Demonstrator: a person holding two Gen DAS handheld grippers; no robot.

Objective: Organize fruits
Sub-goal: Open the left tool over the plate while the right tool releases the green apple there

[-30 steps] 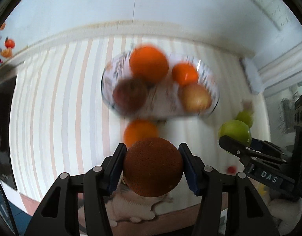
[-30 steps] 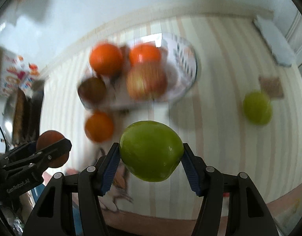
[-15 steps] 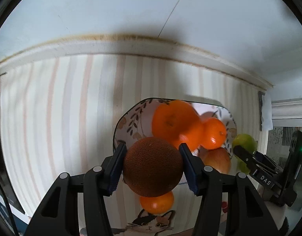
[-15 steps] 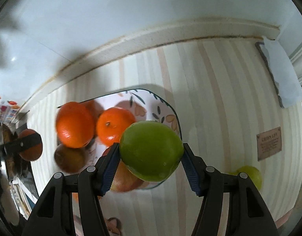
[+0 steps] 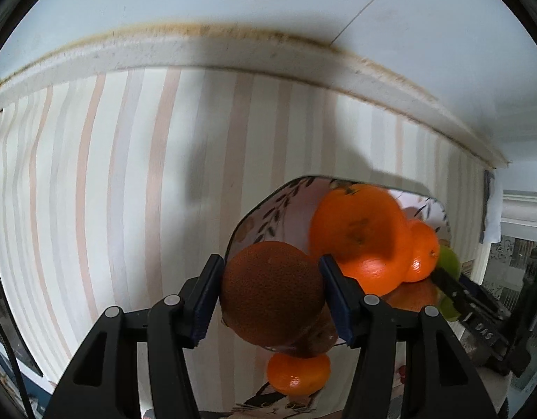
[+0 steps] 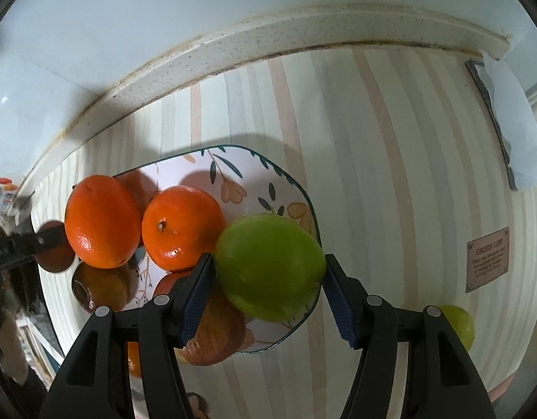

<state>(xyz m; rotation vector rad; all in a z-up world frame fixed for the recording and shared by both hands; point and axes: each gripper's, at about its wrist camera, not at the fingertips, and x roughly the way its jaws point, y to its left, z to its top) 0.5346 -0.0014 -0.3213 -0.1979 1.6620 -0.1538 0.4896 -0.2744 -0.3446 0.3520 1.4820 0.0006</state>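
While the left gripper point(image 5: 270, 295) holds a dark brown fruit point(image 5: 272, 293) between its jaws at the left edge of the flowered plate point(image 6: 286, 178), the right gripper point(image 6: 268, 272) clamps a green apple point(image 6: 270, 267) over the plate's right side. Two oranges point(image 6: 102, 221) lie on the plate, and another green apple point(image 6: 458, 326) rests on the striped counter point(image 6: 390, 139).

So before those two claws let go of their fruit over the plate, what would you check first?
1. Left claw grips the brown fruit firmly: ok.
2. Right claw grips the green apple firmly: ok.
3. Green apple is over the flowered plate: ok.
4. Free spot under the apple: cannot tell, it hides the plate below.
5. Brown fruit is fully over the plate: cannot tell, it sits at the rim.
6. All fruit gathered: not ok, a second green apple lies off the plate.
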